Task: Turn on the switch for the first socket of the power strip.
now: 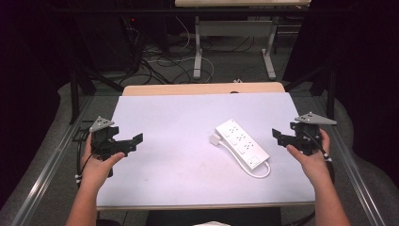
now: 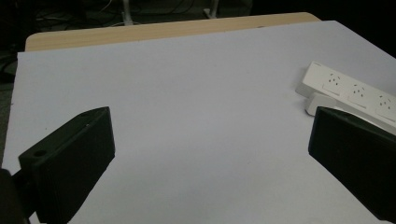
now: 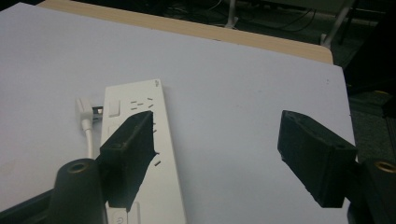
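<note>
Grippers sit wide apart in the high view: the left gripper (image 1: 136, 141) at the left edge of the frame and the right gripper (image 1: 278, 136) at the right edge, both with jaws spread and holding nothing. Between them, right of centre on the white table (image 1: 179, 122), lies a white power strip (image 1: 241, 142), set at a slant, with its plug (image 1: 215, 139) at its upper-left end and its cord (image 1: 259, 172) looping at the lower end.

From the left gripper view, the jaws stand far apart over bare table, and the strip (image 2: 355, 91) lies at the right edge of the frame, well away.

From the right gripper view, the strip (image 3: 142, 154) runs down the lower left, partly behind one jaw, the plug (image 3: 85, 109) just beside it at the left.

Risk, as I judge it: the strip is light and flat (nothing pins it down), so a one-sided push from the right gripper could slide or spin it, and a jaw could snag the loose cord and drag it along.
</note>
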A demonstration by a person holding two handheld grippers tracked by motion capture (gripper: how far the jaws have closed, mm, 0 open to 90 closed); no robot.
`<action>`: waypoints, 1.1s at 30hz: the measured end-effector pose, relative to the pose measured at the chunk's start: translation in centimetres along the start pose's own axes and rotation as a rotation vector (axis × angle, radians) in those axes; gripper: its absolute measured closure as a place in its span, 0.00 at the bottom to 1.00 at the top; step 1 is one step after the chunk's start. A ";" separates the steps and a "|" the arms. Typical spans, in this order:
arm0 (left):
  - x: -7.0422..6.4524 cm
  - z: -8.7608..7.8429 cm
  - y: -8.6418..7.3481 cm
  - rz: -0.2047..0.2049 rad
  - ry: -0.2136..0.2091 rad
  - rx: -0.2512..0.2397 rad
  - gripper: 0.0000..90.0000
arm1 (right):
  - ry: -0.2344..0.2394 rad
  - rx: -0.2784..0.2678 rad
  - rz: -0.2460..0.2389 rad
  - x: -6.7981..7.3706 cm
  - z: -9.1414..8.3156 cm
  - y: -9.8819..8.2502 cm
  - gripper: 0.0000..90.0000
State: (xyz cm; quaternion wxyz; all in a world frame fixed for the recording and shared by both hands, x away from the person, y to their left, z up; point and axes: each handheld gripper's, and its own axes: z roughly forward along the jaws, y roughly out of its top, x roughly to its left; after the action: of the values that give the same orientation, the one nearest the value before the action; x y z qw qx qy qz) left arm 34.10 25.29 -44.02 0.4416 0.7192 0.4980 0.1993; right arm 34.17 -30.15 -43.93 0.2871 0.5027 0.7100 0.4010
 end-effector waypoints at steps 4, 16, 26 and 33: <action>-0.2 0.0 0.0 0.007 -0.005 0.004 0.01 | 0.015 0.001 -0.006 0.6 0.5 -0.1 0.30; -0.5 0.0 -0.1 0.010 -0.011 0.000 0.01 | 0.072 0.053 -0.025 1.8 1.9 -0.3 0.39; -0.6 -0.1 -0.1 0.010 -0.003 -0.003 0.01 | 0.100 0.092 -0.027 2.6 2.9 -0.5 0.44; -0.5 -0.2 -0.1 0.006 0.000 -0.006 0.01 | 0.136 0.145 -0.045 3.4 3.4 0.1 0.48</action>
State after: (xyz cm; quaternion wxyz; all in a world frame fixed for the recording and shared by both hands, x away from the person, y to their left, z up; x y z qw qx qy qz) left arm 33.67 24.96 -43.97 0.4433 0.7192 0.4953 0.2023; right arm 35.86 -25.94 -45.63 0.2100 0.4777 0.7661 0.3752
